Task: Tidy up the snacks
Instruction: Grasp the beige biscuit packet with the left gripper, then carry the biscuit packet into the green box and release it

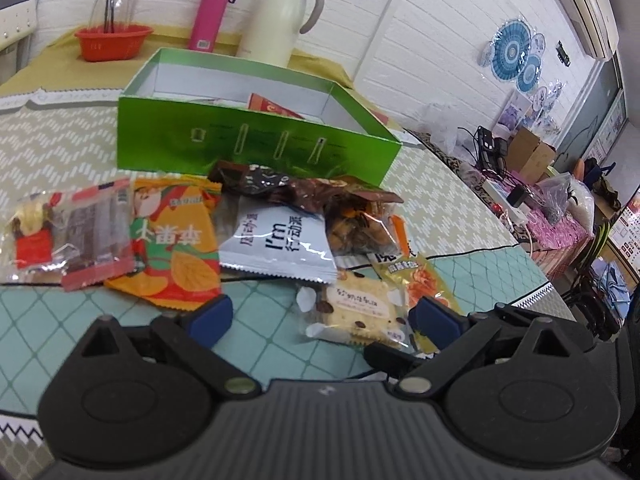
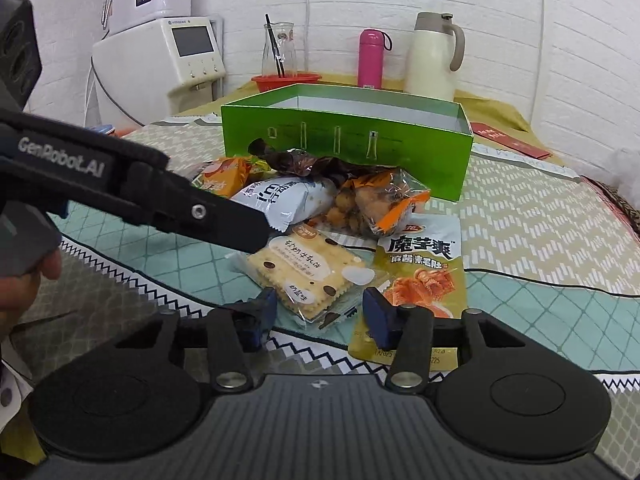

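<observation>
- Two grippers hover low over a heap of snack packets on a desk [image 2: 520, 216] covered with a patterned cloth.
- Right gripper [image 2: 318, 312], seen from its own camera: its blue pads stand fairly wide apart, one on each side of the near corner of the cracker packet [image 2: 304, 270]; whether the pads touch the wrapper I cannot tell, and they are not pressing on it.
- Its right pad lies over the near end of the yellow konjac packet [image 2: 420, 276], which sits just right of the crackers.
- Left gripper [image 1: 324, 320], in its own view: jaws wide, nothing between the pads but the cloth and the near-left edge of the cracker packet [image 1: 356, 308]. In the right wrist view its black finger [image 2: 224, 220] reaches in from the left, its tip above the far-left edge of the crackers.
- Farther back lie a grey-white packet [image 1: 276, 240], a clear bag of brown nuts [image 1: 356, 220], an orange packet [image 1: 172, 240] and, far left, a red-edged clear packet [image 1: 80, 236].
- Behind the heap stands an open green box [image 1: 256, 140], touching the far snacks, with a red item [image 1: 272, 106] inside.
- At the far edge: a red bowl [image 1: 112, 42], a pink bottle [image 1: 212, 16] and a cream jug [image 1: 280, 20].
</observation>
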The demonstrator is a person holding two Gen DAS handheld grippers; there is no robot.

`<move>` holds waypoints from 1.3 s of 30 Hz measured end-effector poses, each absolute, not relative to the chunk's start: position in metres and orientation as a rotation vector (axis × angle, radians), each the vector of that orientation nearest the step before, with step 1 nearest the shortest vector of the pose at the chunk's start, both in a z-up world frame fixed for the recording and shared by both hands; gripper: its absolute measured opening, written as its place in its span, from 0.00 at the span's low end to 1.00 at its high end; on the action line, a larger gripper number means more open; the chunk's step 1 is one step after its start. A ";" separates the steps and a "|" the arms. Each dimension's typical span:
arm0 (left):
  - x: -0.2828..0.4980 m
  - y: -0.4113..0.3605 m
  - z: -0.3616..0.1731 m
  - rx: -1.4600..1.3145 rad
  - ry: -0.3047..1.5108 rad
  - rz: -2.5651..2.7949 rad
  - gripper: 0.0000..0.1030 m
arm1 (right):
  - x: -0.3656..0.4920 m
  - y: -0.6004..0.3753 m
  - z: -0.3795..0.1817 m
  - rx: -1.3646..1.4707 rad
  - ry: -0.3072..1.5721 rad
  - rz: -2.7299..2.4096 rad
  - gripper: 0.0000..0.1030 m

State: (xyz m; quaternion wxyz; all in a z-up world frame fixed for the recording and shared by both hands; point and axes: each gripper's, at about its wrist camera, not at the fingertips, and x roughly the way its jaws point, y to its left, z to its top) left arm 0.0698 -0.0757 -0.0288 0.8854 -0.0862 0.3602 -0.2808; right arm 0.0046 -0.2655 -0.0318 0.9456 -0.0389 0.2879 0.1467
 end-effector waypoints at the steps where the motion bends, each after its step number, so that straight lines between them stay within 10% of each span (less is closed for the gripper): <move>1: 0.074 -0.078 -0.031 -0.178 0.765 -0.592 0.85 | 0.004 -0.266 -0.031 -0.069 0.586 0.301 0.80; 2: 0.079 -0.081 -0.034 -0.179 0.781 -0.604 0.72 | 0.004 -0.268 -0.031 -0.056 0.585 0.301 0.80; 9: 0.085 -0.087 -0.038 -0.181 0.785 -0.647 0.65 | 0.004 -0.272 -0.031 -0.010 0.587 0.305 0.81; 12: 0.081 -0.088 -0.038 -0.165 0.785 -0.670 0.62 | 0.007 -0.268 -0.034 -0.009 0.579 0.315 0.98; 17: 0.076 -0.088 -0.038 -0.125 0.771 -0.647 0.36 | 0.007 -0.267 -0.036 -0.003 0.560 0.291 1.00; 23: 0.070 -0.086 -0.041 -0.155 0.761 -0.653 0.16 | 0.003 -0.261 -0.038 -0.027 0.543 0.286 0.71; 39: 0.042 -0.079 0.024 -0.130 0.548 -0.673 0.14 | -0.006 -0.262 0.020 -0.054 0.403 0.321 0.70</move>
